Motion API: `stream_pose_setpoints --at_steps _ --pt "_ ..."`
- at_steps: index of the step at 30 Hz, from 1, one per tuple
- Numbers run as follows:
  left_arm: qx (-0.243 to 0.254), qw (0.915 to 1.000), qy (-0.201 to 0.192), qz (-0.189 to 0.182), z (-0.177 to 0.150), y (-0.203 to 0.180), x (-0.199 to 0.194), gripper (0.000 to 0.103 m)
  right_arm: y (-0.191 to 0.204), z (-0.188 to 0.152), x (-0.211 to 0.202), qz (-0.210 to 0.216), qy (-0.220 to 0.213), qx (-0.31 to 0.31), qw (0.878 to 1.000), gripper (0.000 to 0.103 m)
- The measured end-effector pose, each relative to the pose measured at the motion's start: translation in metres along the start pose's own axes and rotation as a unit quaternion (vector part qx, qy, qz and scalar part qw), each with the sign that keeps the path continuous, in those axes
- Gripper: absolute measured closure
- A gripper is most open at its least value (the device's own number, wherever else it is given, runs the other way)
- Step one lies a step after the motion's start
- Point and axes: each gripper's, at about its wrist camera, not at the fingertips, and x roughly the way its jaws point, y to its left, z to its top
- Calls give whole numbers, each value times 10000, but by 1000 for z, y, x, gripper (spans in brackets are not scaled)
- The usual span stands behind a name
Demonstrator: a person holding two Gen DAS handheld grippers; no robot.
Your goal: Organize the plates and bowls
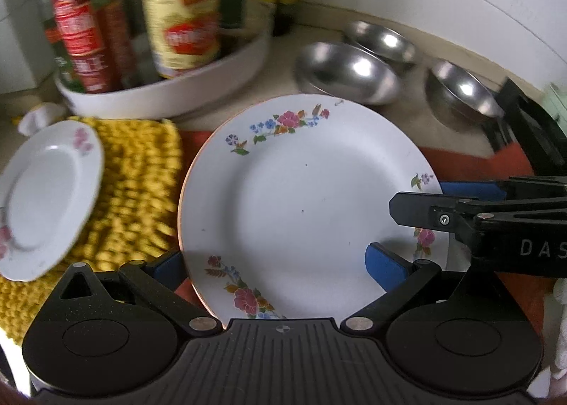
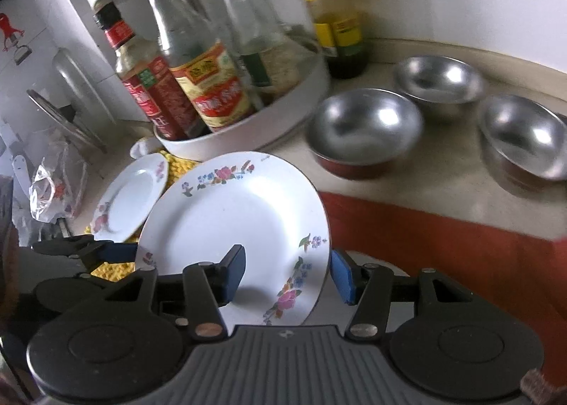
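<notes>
A large white floral plate [image 1: 304,206] [image 2: 241,224] is held tilted between both grippers. My left gripper [image 1: 280,270] straddles its near rim, one blue pad over the plate and one under its left edge. My right gripper [image 2: 287,273] [image 1: 443,199] straddles its right rim the same way, with a gap between pads and plate. A small white plate [image 1: 46,199] [image 2: 131,199] lies on a yellow knitted mat [image 1: 134,192] to the left. Three steel bowls [image 1: 347,71] [image 1: 381,41] [image 1: 460,89] [image 2: 365,128] stand on the counter behind.
A white round tray [image 1: 166,93] [image 2: 248,132] of sauce bottles stands at the back left. An orange-red cloth [image 2: 443,245] covers the counter under the plate. A dark bottle [image 2: 336,15] stands by the tiled wall. Pot lids and a plastic bag [image 2: 53,188] lie far left.
</notes>
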Motion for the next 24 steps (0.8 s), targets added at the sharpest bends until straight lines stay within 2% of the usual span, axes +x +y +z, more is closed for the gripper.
stream_pose_setpoints --at_steps 11,17,24 --pt "356 9988 271 -181 -20 -48 13 1 -38 -41 -28 -408 152 369 9984 54" --pt "395 9987 298 -74 -23 -63 17 0 -48 -49 -34 -522 201 323 9979 54" --pt "395 9988 279 72 -22 -70 21 1 -51 -53 -39 -469 191 195 9985 54"
